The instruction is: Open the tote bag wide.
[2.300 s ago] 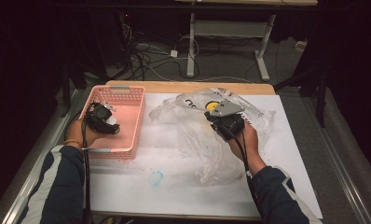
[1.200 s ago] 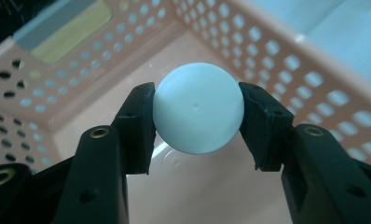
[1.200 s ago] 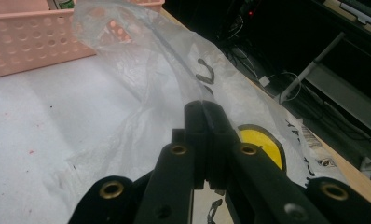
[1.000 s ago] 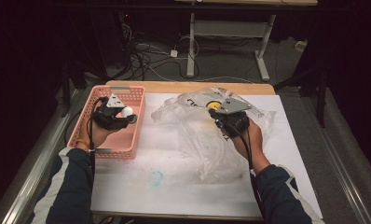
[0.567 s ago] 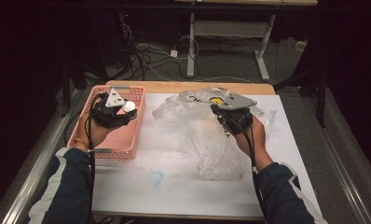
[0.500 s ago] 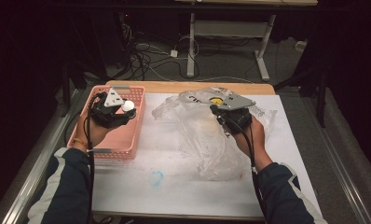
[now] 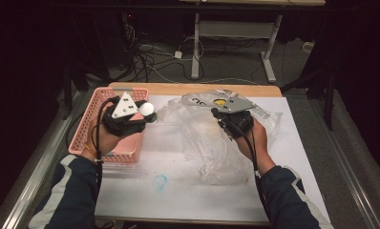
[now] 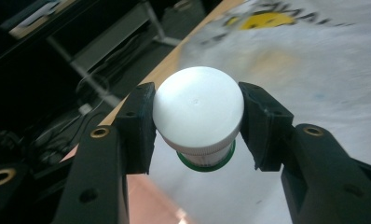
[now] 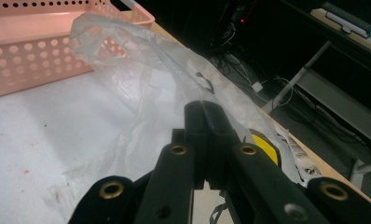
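white cap of a small bottle (image 8: 198, 109) clamped between the black pads of the left gripper (image 8: 196, 122), a green ring and pale body just showing beneath the cap. lifted clear of the pink basket (image 7: 85, 129) compared with a moment back, when the same gripper sat low inside it; now carried up and toward the right, cap (image 7: 146, 108) poking out past the basket's right rim, over the white surface (image 7: 188, 191). reads as the pick done and the transfer begun, with the clear plastic bag (image 7: 212, 143) the likely destination, though that is a judgement only.

left hand (image 7: 112, 133) wrapped around the gripper body from below, grey three-cornered plate on top tilted toward the camera, forearm in a dark sleeve with a pale stripe coming in from the near left, cable looping down by the wrist.

right gripper (image 9: 206, 116) pressed fully together on a fold of the bag, film pinched between the pads and rising in a crumpled arch toward the basket in the right gripper view. right hand (image 7: 248, 136) unmoved since the earlier pictures, held at the far edge of the bag beside a yellow printed patch (image 7: 220, 101), keeping the mouth raised. no clear opening of the bag visible from above, so hard to tell how wide it gapes.
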Demonstrator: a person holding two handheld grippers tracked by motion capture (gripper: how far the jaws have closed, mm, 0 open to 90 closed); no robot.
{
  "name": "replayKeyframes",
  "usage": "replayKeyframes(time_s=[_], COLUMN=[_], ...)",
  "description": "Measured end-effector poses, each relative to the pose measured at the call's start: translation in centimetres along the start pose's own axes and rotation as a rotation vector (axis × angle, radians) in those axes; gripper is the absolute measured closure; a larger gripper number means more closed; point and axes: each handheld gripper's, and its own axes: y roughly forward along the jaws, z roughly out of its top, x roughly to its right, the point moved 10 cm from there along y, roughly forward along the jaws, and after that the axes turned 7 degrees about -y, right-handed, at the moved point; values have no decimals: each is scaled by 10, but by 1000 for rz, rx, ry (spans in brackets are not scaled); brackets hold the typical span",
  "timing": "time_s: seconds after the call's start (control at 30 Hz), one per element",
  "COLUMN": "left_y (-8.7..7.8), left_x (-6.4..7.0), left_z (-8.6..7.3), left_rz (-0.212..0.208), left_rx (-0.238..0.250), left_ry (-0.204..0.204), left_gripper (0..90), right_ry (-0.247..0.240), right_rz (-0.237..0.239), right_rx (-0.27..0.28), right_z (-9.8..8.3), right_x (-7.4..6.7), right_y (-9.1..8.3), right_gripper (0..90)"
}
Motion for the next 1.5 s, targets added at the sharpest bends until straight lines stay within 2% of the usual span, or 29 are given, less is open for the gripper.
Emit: replayKeyframes(time_s=[0.1,0.2,0.3,0.37,0.47,0.6,0.7,0.87,0.97,1.03,1.1,1.17,1.23,1.33,1.4,1.5], left_y=[11,27,45,59,82,116,140,173,185,186,184,178,168,145,127,100], left_x=[27,54,73,84,96,106,108,105,103,103,100,101,103,105,103,94], left_z=[6,10,9,8,5,-1,-8,-22,-30,-31,-30,-28,-27,-25,-24,-21], left_rz=[-50,-106,-150,-188,-217,-235,-236,-203,-171,-171,-148,-161,-160,-146,-137,-102], left_rx=[11,28,23,20,6,-23,-34,-72,-115,-114,-117,-116,-133,-111,-95,-57], left_ry=[51,72,83,67,61,49,16,-35,-41,-64,-62,-65,-36,21,33,40], left_gripper=[485,485,485,485,484,484,484,483,482,479,468,417,410,395,393,376], right_ry=[-7,0,17,22,25,30,39,47,47,52,55,58,57,64,67,80], right_rz=[-5,5,16,21,29,34,45,51,58,57,59,58,56,53,54,60], right_rx=[1,7,16,16,19,19,15,8,-1,-4,-8,-14,-15,-19,-27,-42], right_z=[2,3,3,2,1,0,-3,-7,-11,-13,-15,-17,-19,-22,-25,-31], right_x=[-1,-2,-3,-3,-4,-6,-7,-6,-8,-9,-9,-9,-7,-5,-4,-3], right_y=[-1,-3,-4,-5,-5,-5,-3,0,2,3,4,5,5,4,3,4], right_gripper=[900,900,900,900,900,900,900,900,900,900,900,900,900,900,900,900])
